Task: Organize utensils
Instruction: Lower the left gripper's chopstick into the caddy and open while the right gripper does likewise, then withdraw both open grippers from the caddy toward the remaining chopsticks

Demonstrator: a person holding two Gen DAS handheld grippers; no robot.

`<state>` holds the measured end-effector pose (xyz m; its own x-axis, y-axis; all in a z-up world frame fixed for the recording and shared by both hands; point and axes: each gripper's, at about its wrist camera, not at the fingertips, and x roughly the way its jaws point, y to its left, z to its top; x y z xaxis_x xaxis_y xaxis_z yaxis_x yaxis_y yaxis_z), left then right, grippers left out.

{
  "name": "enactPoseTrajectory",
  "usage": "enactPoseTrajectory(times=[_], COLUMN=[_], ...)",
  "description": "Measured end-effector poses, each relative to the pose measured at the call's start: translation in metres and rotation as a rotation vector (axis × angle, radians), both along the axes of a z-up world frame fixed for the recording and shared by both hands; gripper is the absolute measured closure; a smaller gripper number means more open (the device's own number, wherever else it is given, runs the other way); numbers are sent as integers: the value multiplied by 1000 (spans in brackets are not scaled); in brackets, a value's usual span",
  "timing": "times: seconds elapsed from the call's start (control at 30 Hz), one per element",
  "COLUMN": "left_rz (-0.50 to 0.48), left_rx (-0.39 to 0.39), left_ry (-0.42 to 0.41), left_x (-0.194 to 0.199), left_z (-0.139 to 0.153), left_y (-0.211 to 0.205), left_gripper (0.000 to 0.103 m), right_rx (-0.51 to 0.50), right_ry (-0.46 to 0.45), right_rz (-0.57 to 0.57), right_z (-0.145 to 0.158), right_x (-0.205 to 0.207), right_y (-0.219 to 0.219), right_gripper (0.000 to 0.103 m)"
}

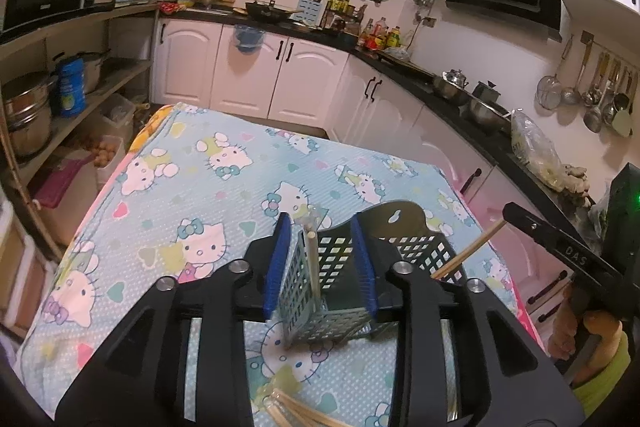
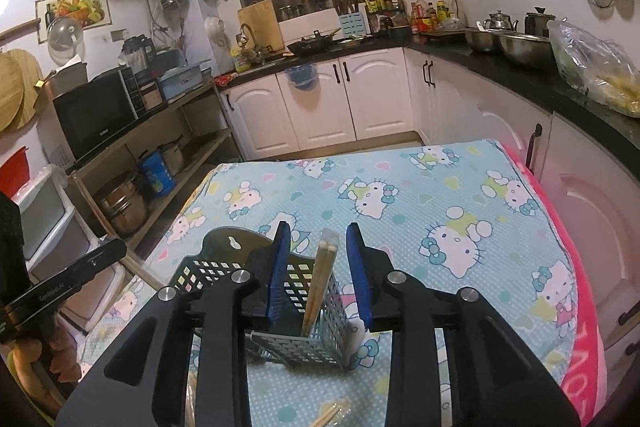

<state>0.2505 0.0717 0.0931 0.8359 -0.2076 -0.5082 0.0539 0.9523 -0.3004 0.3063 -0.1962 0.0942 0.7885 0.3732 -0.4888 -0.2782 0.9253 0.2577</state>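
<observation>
In the left wrist view, the left gripper (image 1: 322, 259) has its 2 blue fingers (image 1: 279, 263) standing apart, on either side of the near compartment of a dark perforated utensil basket (image 1: 340, 267) that stands on a table covered with a cartoon-cat tablecloth (image 1: 192, 195). The pads do not press on the basket wall; there is a gap on each side. A wrapped pair of chopsticks (image 1: 312, 259) stands upright in that compartment, its clear sleeve sticking out above the rim, between the fingers but not touched by them. A second pair of bare wooden chopsticks (image 1: 468, 251) leans out of the basket's far-right compartment toward the right gripper, whose black arm crosses the right edge above a hand (image 1: 592, 331) in a green sleeve. More loose chopsticks (image 1: 296, 411) lie on the cloth at the bottom edge, below the gripper body. In the right wrist view, the right gripper (image 2: 320, 271) also has its 2 blue fingers (image 2: 358, 271) apart, framing the same basket (image 2: 304, 307) from the other side. The wrapped chopsticks (image 2: 320, 283) stand tilted slightly in the near compartment between the fingers, clear of both pads. The basket's tall back plate with a hanging hole rises at the left. A few chopstick tips (image 2: 328, 415) lie on the cloth at the bottom. The left gripper's black handle, held by a hand (image 2: 56, 355), shows at the left edge.
</observation>
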Motion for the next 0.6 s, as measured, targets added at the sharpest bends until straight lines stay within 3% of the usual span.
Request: enactPoseTrajectory(times=[0.13,0.5,0.6], left_rz=[13,54,62], left_rx=[-2,50,51], left_ry=[6,-50,-70], left_x=[-5,-34,-44], left_z=[-2,4,6], left_y=[2,1,1], left_gripper=[65,12,12], right_rx=[-6,-84,-98], right_ry=[-7,-101,-126], right_rz=[-4,-25,-27], right_z=[0,5,6], right_x=[-5,-42,-52], right_y=[-4,-5,-5], right_gripper=[66,49,47])
